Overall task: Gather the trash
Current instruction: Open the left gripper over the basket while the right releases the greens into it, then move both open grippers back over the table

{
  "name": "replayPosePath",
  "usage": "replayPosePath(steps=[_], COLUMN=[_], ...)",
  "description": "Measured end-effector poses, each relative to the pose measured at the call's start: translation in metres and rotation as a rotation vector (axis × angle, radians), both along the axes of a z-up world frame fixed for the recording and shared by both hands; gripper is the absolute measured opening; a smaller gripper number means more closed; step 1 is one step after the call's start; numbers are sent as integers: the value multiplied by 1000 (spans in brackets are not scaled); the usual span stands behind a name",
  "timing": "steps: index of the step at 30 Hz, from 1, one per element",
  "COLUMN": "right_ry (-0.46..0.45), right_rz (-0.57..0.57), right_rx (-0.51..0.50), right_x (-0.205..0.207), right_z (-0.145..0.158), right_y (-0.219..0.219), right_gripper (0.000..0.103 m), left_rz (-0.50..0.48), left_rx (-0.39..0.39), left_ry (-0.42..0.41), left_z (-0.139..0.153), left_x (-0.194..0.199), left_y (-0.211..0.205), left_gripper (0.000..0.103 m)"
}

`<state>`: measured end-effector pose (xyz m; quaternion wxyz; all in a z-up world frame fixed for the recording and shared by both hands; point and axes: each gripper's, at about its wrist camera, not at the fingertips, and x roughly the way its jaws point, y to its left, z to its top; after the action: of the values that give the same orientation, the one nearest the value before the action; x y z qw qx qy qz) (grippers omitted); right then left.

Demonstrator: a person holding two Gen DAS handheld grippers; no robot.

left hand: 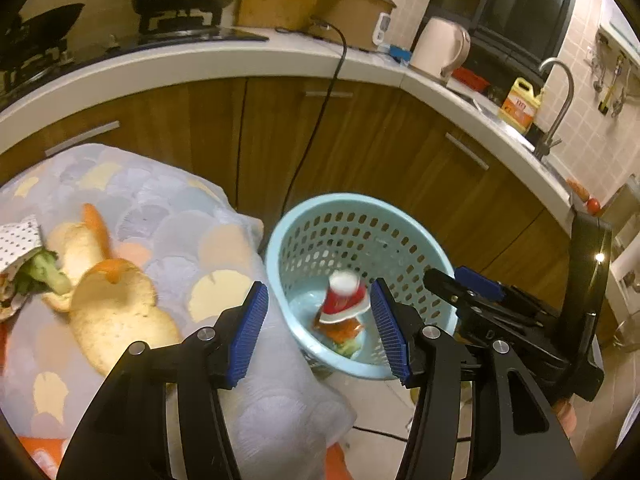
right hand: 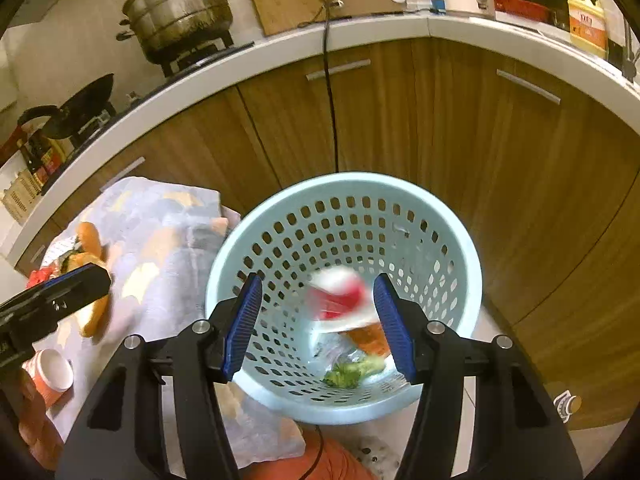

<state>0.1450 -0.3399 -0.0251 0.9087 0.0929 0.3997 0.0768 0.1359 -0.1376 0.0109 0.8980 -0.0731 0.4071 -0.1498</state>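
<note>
The pale blue basket (right hand: pixel 344 300) stands on the floor against the wooden cabinets (right hand: pixel 460 152), just beside a bench draped with a scale-patterned cloth (left hand: pixel 160 216). Inside it a red-and-white cup (right hand: pixel 340 294) shows blurred, above an orange wrapper (right hand: pixel 370 338) and a green broccoli piece (right hand: pixel 348 376) lying on the basket's bottom.

The right tongs (right hand: pixel 318 326) hang over the basket's mouth, spread wide and holding nothing; the cup appears between the blue pads (right hand: pixel 244 326) but touches neither. The left tongs (left hand: pixel 318 326) are also spread wide and empty, over the cloth's edge and the basket's near rim.

The left view alone shows the trash on the cloth plainly: pale peel pieces (left hand: pixel 116 308), an orange strip (left hand: pixel 96 226), a broccoli stem (left hand: pixel 44 274) and a dotted paper wrapper (left hand: pixel 20 240). It also shows the kettle (left hand: pixel 440 46), the tap (left hand: pixel 558 104) and the right tongs from the side, at the basket's far rim.

The right view alone shows a second cup (right hand: pixel 50 374) lying on the cloth at lower left, below the left tongs' dark tip, and the basket's bottom more fully. Both views show the steel pot (right hand: pixel 180 8) on the stove.
</note>
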Motion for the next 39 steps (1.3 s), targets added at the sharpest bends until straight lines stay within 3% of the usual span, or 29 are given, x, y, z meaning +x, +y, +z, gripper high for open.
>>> replayPosePath(steps=[9,17,21,25,31,39], right_ry=[-152,-260,-253,-231,-163,-142], right_rz=[128,300,364,362,329,316], right_rx=[-33,-94,-120,-130,-143,-173], right_x=[-47,-88,-96,-90,-73,-69], right_z=[53,76,64,41,9,1], right_y=[53,145,191,214,231,237], right_gripper=[55,55,54,55,55,55], left_rz=[49,196,320,448,469,439], left_rx=[-3,3,46,143,185,178], left_ry=[-136,-208,-216,-177,-143,-122], left_z=[41,60,55,40,17,-2], left_x=[-61,-127,-158,-178,-192,-199], left_y=[44,124,163,185,202,201], left_gripper=[52,52,52,56,56,56])
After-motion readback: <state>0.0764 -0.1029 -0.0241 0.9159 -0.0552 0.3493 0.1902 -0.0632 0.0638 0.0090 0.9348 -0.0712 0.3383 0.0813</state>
